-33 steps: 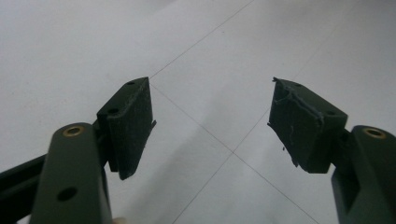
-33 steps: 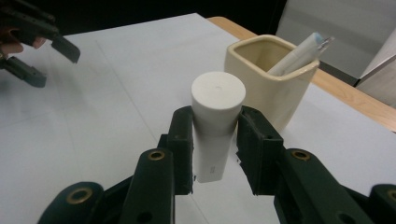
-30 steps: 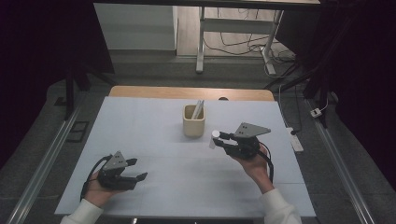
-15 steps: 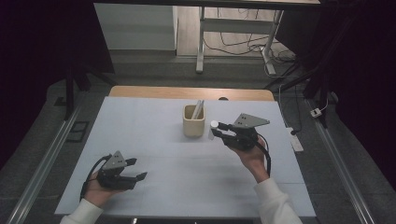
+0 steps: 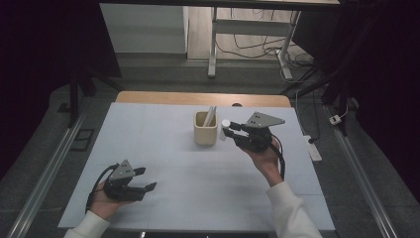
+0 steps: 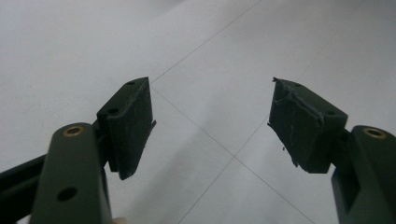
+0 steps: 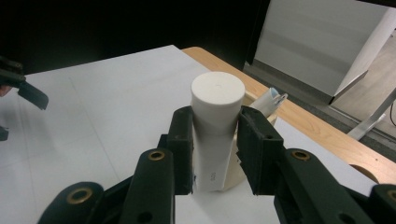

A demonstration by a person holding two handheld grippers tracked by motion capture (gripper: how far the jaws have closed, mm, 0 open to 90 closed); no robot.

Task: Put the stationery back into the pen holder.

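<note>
- Since the earlier frame the right gripper (image 5: 232,130) has moved up toward the beige cup (image 5: 205,134), now close beside it.
- Its jaws are clamped on a white tube (image 7: 215,126), cap outward, above the white table (image 5: 163,148).
- The left gripper (image 5: 143,179) rests low, jaws apart and empty.

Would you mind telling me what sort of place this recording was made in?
Probably a lab or recording room: a table under a plain white cover, loose cables on the floor behind it, and dark surroundings. A person's right gripper holds a white tube.
</note>
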